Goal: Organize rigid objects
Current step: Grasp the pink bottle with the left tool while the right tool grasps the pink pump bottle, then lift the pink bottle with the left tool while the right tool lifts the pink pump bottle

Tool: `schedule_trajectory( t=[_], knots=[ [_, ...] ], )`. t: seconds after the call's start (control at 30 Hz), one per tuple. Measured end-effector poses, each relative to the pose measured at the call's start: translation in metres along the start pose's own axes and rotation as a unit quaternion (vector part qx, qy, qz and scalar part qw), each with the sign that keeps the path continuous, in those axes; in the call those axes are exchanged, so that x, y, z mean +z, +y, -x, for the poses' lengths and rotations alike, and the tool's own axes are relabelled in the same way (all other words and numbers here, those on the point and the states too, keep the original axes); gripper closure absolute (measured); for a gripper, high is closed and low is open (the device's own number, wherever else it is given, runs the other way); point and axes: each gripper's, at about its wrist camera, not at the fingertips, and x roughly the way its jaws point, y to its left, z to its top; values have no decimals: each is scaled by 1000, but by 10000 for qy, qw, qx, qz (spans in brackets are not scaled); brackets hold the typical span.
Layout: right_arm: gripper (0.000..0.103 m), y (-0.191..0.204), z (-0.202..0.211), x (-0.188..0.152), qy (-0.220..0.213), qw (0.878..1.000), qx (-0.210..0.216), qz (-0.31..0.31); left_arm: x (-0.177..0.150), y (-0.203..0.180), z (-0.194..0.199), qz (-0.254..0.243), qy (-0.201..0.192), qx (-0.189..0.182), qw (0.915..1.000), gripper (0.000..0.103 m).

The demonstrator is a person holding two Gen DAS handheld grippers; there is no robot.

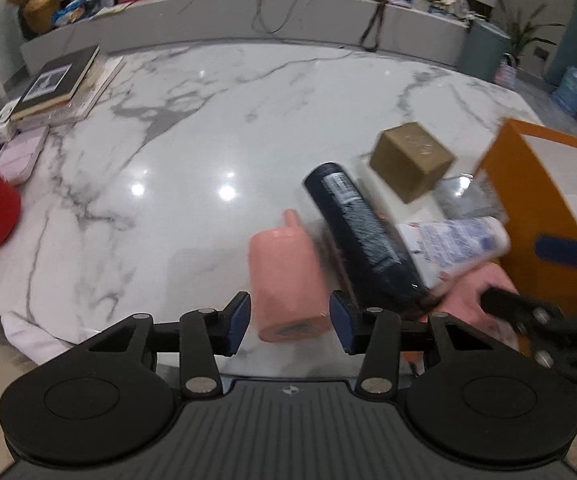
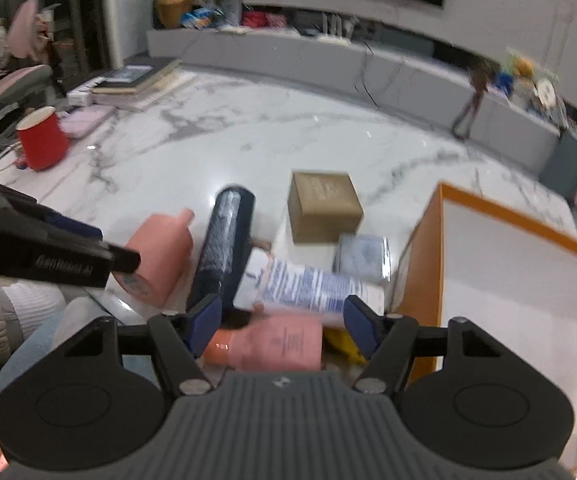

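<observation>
Pink bottle (image 1: 288,280) lies on the counter (image 1: 208,120) between my left gripper's (image 1: 289,322) spread, untouching fingers; my right gripper (image 2: 284,322) gapes over another pink bottle (image 2: 280,344) beside the orange box (image 2: 424,264).

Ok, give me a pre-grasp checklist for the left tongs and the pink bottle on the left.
1. Left tongs open: ok.
2. Pink bottle lined up between the fingers: ok, its base sits in the gap.
3. Fingers touching the bottle: cannot tell, the picture is blurred.
4. Bottle free of the dark bottle beside it: cannot tell, they lie very close.
5. Right tongs out of the way: ok, open over the second pink bottle and white tube.
6. Orange box has room: ok, the part in view looks empty.
</observation>
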Motion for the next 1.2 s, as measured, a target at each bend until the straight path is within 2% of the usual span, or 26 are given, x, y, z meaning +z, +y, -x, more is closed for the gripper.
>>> schedule_trajectory(
  t=[0.17,0.33,0.6,0.8,0.87,0.97,1.2],
  knots=[
    [36,0,-8,-6,323,9986,-210,-351,3,5,-16,81,34,-13,10000,43],
    [28,-1,0,-9,447,9927,-435,-1037,3,8,-24,210,58,-49,9998,41],
    [28,3,5,-10,560,9841,-410,-1632,3,11,-26,267,-17,-66,9996,39],
    [35,-3,-1,-13,747,9690,-129,-2351,1,11,-28,299,34,-138,9995,40],
    [36,-10,-9,-15,746,9591,-122,-2728,0,12,-28,336,19,-176,9993,43],
    [36,-15,-18,-18,726,9474,-138,-3115,0,12,-28,348,6,-185,9992,43],
    [34,-15,-37,-23,725,9355,-478,-3426,0,15,-34,486,12,-264,9985,38]
  ],
)
